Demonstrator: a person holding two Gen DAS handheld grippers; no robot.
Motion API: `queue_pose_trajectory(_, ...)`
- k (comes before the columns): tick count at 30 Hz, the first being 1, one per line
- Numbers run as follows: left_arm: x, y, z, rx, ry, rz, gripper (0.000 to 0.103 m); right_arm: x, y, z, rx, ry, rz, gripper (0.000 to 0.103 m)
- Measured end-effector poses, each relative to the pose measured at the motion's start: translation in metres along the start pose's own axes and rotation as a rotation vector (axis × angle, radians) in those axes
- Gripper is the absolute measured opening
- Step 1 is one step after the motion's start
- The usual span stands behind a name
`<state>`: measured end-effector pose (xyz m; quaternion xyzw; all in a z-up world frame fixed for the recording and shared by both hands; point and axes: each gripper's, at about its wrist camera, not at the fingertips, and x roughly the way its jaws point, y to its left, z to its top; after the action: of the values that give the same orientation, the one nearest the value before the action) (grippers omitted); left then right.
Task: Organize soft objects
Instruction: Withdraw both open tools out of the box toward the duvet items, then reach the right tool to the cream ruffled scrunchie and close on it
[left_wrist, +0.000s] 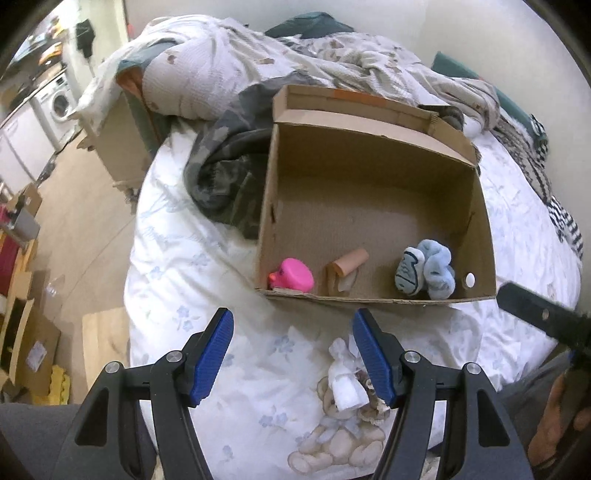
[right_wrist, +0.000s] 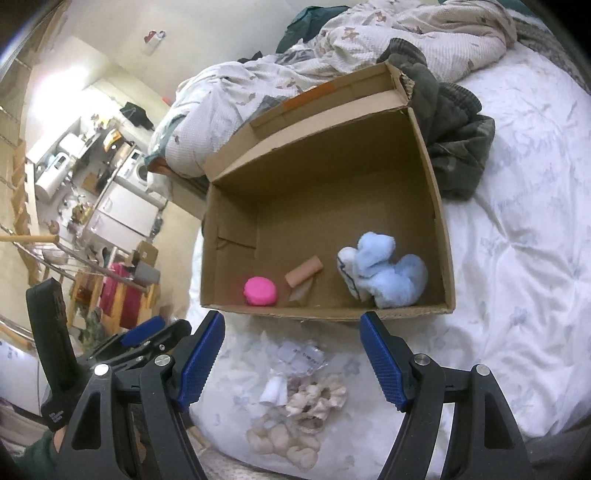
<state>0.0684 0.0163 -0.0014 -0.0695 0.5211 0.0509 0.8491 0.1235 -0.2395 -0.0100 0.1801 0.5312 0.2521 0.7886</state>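
An open cardboard box (left_wrist: 369, 300) (right_wrist: 325, 313) lies on the bed. Along its near wall are a pink rubber duck (left_wrist: 293, 275) (right_wrist: 260, 291), a tan roll (left_wrist: 351, 262) (right_wrist: 304, 275) and a light blue plush toy (left_wrist: 428, 273) (right_wrist: 388, 275). In front of the box, on the sheet, lie a small white soft item (left_wrist: 347, 386) (right_wrist: 275, 391), a beige scrunchie (right_wrist: 317, 400) and a crinkled clear wrapper (right_wrist: 299, 356). My left gripper (left_wrist: 292, 314) hovers open just left of the white item. My right gripper (right_wrist: 291, 317) hangs open above the same pile, holding nothing.
A crumpled duvet (left_wrist: 229, 62) and a dark camouflage garment (left_wrist: 225, 173) (right_wrist: 458, 136) lie behind and beside the box. The bed's edge drops to a wooden floor (left_wrist: 81, 206) with cardboard boxes. A teddy bear is printed on the sheet (left_wrist: 340, 439).
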Motion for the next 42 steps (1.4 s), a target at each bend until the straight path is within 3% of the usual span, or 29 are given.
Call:
queue_pose_trajectory(4,-0.003,0.002,0.006,-0.047,0.011,-0.054,0.064,0.004,0.0,-0.007,-0.005,0.026,-0.014,0.08)
queue_pose_trajectory(8,0.002,0.005,0.001,0.025,-0.025,0.01,0.064,0.011,-0.007,-0.012,0.033,0.059,-0.013,0.08)
queue_pose_trajectory(13,0.032,0.029,-0.006,-0.081,0.103,-0.026,0.064,0.027,-0.016,-0.021,0.068,0.127,-0.008,0.08)
queue_pose_trajectory(18,0.055,0.035,-0.019,-0.145,0.233,-0.028,0.064,0.057,-0.023,-0.037,0.081,0.276,-0.045,0.08)
queue_pose_trajectory(21,0.054,0.027,-0.021,-0.12,0.235,-0.044,0.064,0.079,-0.031,-0.048,0.113,0.367,-0.068,0.08)
queue_pose_trajectory(26,0.052,0.02,-0.021,-0.084,0.22,-0.039,0.064,0.11,-0.029,-0.052,0.102,0.432,-0.1,0.078)
queue_pose_trajectory(27,0.052,0.02,-0.02,-0.087,0.223,-0.04,0.064,0.115,-0.028,-0.054,0.088,0.44,-0.115,0.067)
queue_pose_trajectory(28,0.054,0.021,-0.02,-0.092,0.226,-0.04,0.064,0.12,-0.026,-0.055,0.073,0.453,-0.128,0.049)
queue_pose_trajectory(31,0.058,0.024,-0.021,-0.105,0.241,-0.037,0.064,0.133,-0.024,-0.059,0.063,0.504,-0.122,0.033)
queue_pose_trajectory(34,0.061,0.024,-0.022,-0.116,0.251,-0.037,0.064,0.125,-0.019,-0.058,0.029,0.478,-0.121,0.013)
queue_pose_trajectory(42,0.072,0.013,-0.029,-0.104,0.289,-0.058,0.064,0.071,-0.012,-0.043,0.038,0.302,-0.039,0.012)
